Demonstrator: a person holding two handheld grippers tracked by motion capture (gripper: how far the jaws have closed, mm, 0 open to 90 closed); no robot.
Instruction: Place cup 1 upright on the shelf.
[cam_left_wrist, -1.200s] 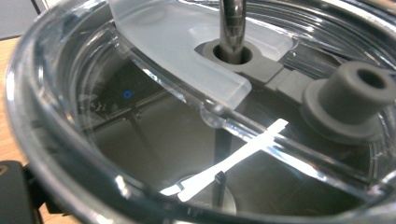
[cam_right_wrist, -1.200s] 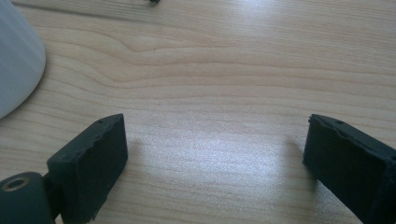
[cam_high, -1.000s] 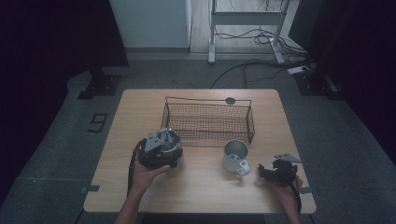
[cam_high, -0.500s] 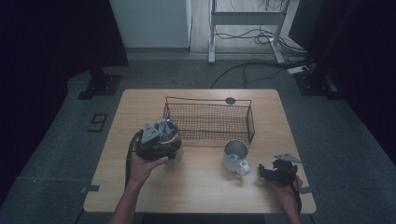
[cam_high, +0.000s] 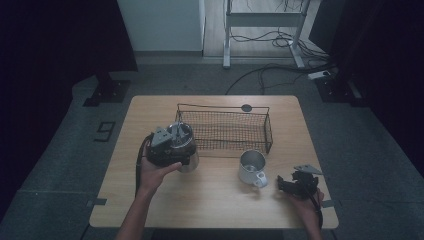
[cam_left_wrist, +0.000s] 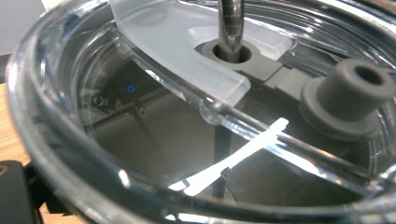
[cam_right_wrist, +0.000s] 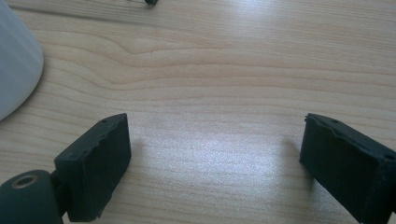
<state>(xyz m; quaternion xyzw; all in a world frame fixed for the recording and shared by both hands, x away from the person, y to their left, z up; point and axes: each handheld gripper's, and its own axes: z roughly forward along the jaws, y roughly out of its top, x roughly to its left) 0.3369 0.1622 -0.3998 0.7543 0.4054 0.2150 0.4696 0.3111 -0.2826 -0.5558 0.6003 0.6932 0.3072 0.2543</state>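
Observation:
My left gripper (cam_high: 171, 143) is held above the table's left half, just in front of the wire basket's (cam_high: 225, 131) left end. It is shut on a clear tumbler (cam_high: 189, 161) that shows below it. In the left gripper view the tumbler's clear lid (cam_left_wrist: 196, 116) sits right against the camera, with a metal straw (cam_left_wrist: 231, 23) through a grey seal and a grey stopper (cam_left_wrist: 350, 88) beside it; the jaws are mostly hidden. My right gripper (cam_high: 292, 184) rests open on the wood at the front right, its fingertips (cam_right_wrist: 105, 140) wide apart around bare table. A metal mug (cam_high: 251, 167) stands to its left.
The black wire basket stands at the middle back of the wooden table (cam_high: 215, 205). A small dark disc (cam_high: 246, 107) lies behind it at the far edge. The mug's pale side (cam_right_wrist: 14, 65) shows at the upper left of the right gripper view.
My left gripper has risen and moved toward the basket's left end with the tumbler. The right gripper and the mug have stayed still.

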